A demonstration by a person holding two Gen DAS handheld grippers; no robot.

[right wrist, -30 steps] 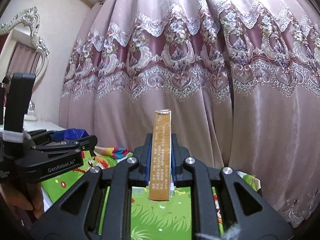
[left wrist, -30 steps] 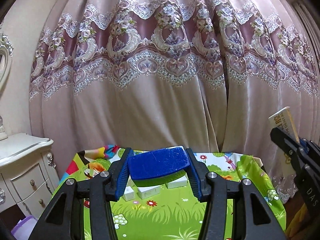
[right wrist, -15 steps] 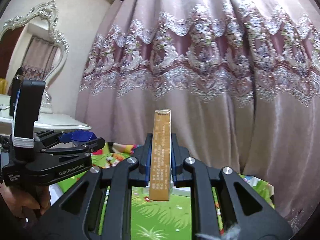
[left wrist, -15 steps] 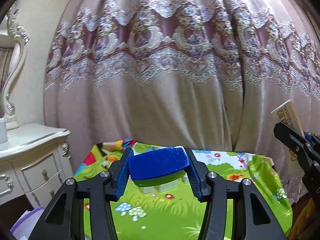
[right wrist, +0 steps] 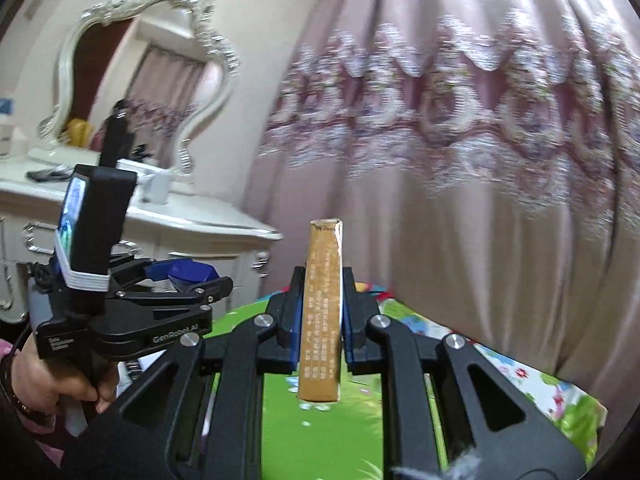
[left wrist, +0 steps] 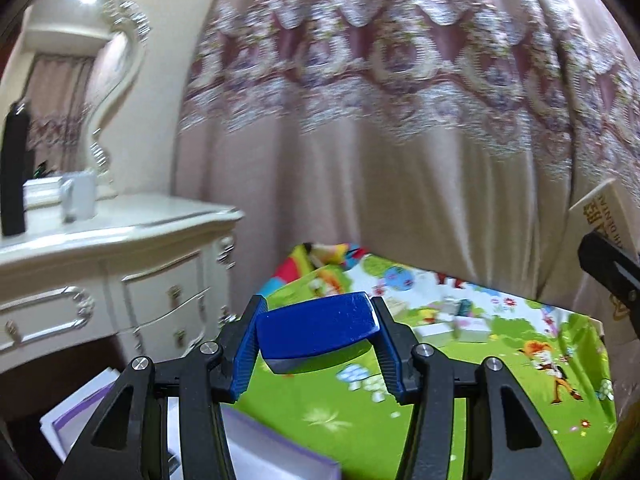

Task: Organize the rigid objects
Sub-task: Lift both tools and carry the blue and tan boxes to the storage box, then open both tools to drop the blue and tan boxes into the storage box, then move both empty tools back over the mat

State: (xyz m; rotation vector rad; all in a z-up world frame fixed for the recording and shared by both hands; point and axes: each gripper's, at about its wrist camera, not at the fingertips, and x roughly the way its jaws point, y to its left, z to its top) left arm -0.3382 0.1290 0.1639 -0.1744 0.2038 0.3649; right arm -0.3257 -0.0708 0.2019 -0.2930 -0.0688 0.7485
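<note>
Carrying: both grippers loaded, held above the table (left wrist: 460,404) w/ cartoon cloth.
L gripper (left wrist: 316,344): clamped on a blue block (left wrist: 316,330), held flat across the fingers.
R gripper (right wrist: 320,340): clamped on a tan box (right wrist: 322,308), upright, printed narrow face twd cam.
Change vs 1 s ago: both views swung left; white dresser (left wrist: 120,248) and mirror (right wrist: 140,60) now fill the left of frame; curtain (left wrist: 400,140) motion-blurred. Grips unchanged.
Meaning: prob. transit twd a drop spot left of table; nothing placed yet.
Containers: purple-trimmed white box (left wrist: 256,452) below L gripper, by table edge. Contents hidden behind the gripper, can't tell.
Table items: small white boxes (left wrist: 460,326) near far edge, blurred.
Dresser top: white mug (left wrist: 80,200), dark upright obj, not task-related afaict.
</note>
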